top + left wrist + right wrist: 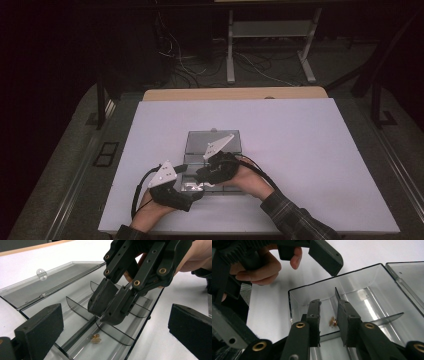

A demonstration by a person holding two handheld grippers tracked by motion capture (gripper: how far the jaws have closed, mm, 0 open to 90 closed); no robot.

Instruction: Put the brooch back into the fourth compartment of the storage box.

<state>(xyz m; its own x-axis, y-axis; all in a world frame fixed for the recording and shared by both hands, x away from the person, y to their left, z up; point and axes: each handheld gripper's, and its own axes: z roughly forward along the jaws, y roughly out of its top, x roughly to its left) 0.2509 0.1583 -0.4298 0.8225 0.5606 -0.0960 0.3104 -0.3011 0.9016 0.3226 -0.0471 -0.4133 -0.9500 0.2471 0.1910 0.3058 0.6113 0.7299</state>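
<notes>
Inside the open clear plastic organizer box [235,142], thin smoky dividers [75,308] wall off narrow compartments, so the right gripper [328,315], jaws slightly parted, fits one only just, one divider [336,296] rising between its pads beside a small brass piece [333,322], while the white tabletop [310,150] around lies free.

my black right gripper [328,322], my black left gripper [192,197] with its pale grey plate, smoky clear box [372,277], small gold piece [333,322], white table [300,150], my plaid sleeve [295,215]
</notes>
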